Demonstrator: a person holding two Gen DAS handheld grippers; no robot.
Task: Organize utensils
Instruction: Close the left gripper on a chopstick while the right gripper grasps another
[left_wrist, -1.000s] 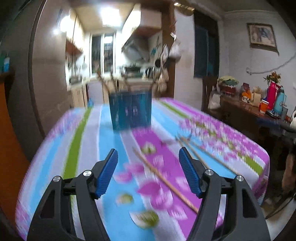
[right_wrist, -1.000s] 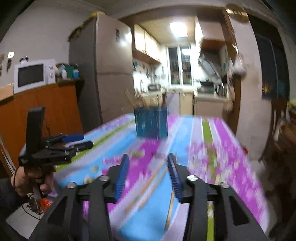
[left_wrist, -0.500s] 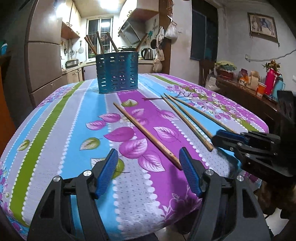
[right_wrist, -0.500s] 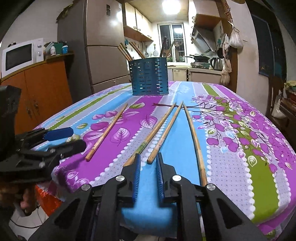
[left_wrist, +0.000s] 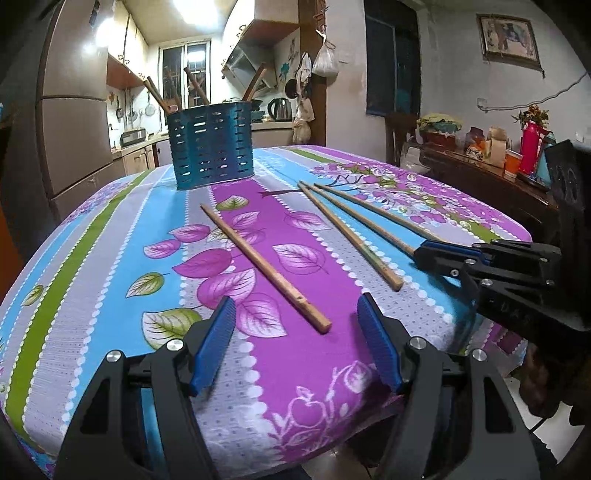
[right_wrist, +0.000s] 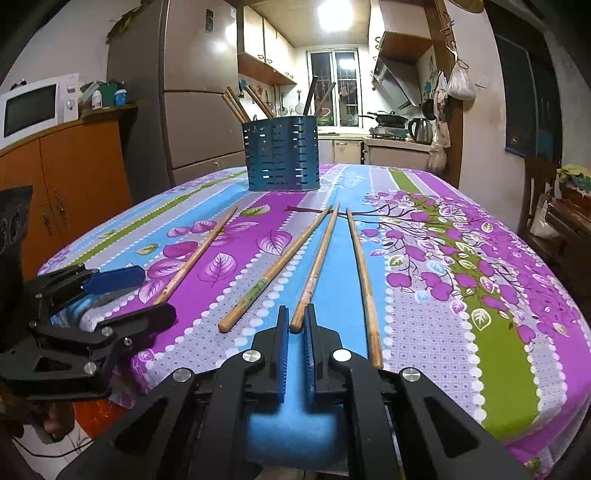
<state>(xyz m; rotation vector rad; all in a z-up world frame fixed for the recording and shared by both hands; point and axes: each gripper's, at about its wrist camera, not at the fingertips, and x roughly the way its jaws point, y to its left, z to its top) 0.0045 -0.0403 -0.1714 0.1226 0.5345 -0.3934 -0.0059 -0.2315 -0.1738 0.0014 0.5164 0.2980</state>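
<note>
Several wooden chopsticks lie loose on the flowered tablecloth (left_wrist: 110, 229). A blue slotted utensil holder (left_wrist: 211, 144) stands at the far end with chopsticks in it; it also shows in the right wrist view (right_wrist: 281, 155). My left gripper (left_wrist: 295, 321) is open, its jaws either side of the near end of the leftmost chopstick (left_wrist: 258, 258). My right gripper (right_wrist: 295, 325) has its jaws nearly closed around the near tip of a chopstick (right_wrist: 317, 266), with a narrow gap still showing. The right gripper also shows in the left wrist view (left_wrist: 424, 254).
A long chopstick (right_wrist: 364, 284) lies just right of the right gripper, another chopstick (right_wrist: 277, 269) just left. A fridge (right_wrist: 184, 92) and an orange cabinet with a microwave (right_wrist: 33, 107) stand left. A dark sideboard (left_wrist: 480, 173) with bottles stands right.
Both grippers moved forward and low toward the near chopstick ends. The right gripper's jaws narrowed around a chopstick tip. The left gripper stayed open.
</note>
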